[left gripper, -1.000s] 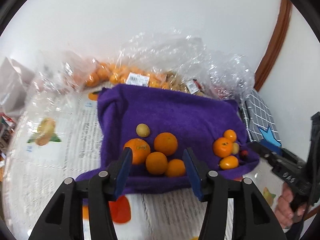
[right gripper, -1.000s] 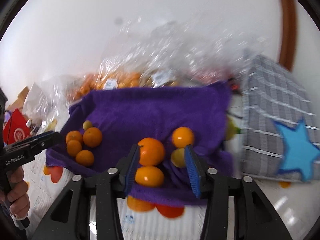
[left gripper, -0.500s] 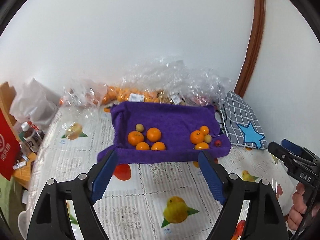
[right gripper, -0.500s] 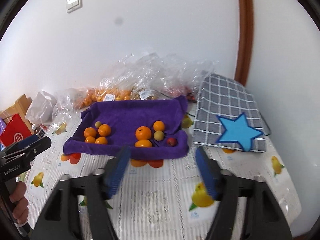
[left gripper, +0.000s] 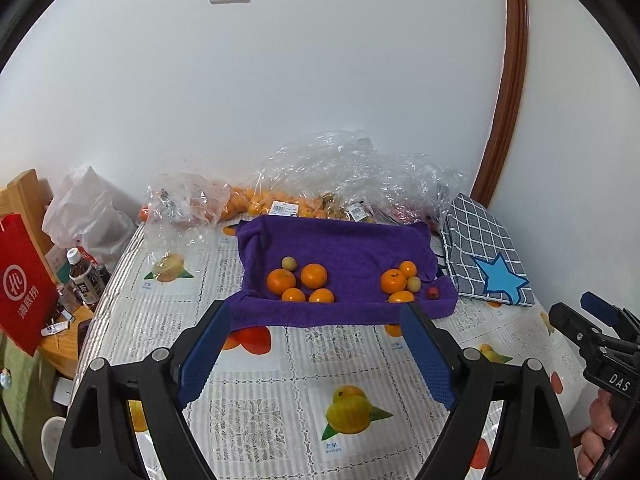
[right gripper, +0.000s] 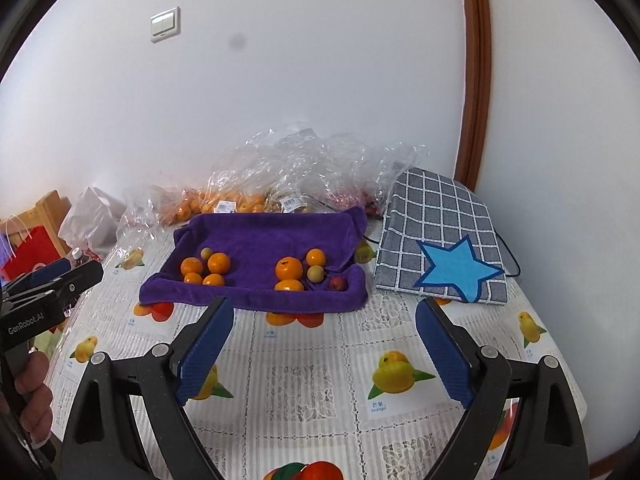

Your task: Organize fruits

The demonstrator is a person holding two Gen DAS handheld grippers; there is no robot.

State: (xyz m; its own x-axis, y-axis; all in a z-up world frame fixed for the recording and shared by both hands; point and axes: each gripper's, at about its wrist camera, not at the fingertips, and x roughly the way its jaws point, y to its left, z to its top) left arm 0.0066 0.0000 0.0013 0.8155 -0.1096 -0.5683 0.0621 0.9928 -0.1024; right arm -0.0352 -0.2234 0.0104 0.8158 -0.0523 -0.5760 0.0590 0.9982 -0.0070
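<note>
A purple towel (left gripper: 340,240) (right gripper: 272,236) lies on the table with two groups of fruit on it. The left group is several oranges (left gripper: 314,276) (right gripper: 219,263) plus a small yellow-green fruit (left gripper: 288,263). In the right group are oranges (left gripper: 394,281) (right gripper: 289,268), a pale fruit and a small red fruit (left gripper: 432,292) (right gripper: 338,282). My left gripper (left gripper: 316,310) hovers short of the towel's near edge, its jaws opening with nothing between them. My right gripper (right gripper: 325,306) is likewise back from the towel, jaws opening and empty.
Clear plastic bags of oranges (left gripper: 280,200) are heaped against the wall behind the towel. A grey checked cloth with a blue star (left gripper: 484,264) lies to the right. A red bag (left gripper: 20,288) and a bottle (left gripper: 84,280) stand off the table's left edge. The tablecloth (left gripper: 340,360) is fruit-printed.
Both grippers have drawn back and up from the towel, and their jaws have spread wide. The fruits they framed stay on the towel.
</note>
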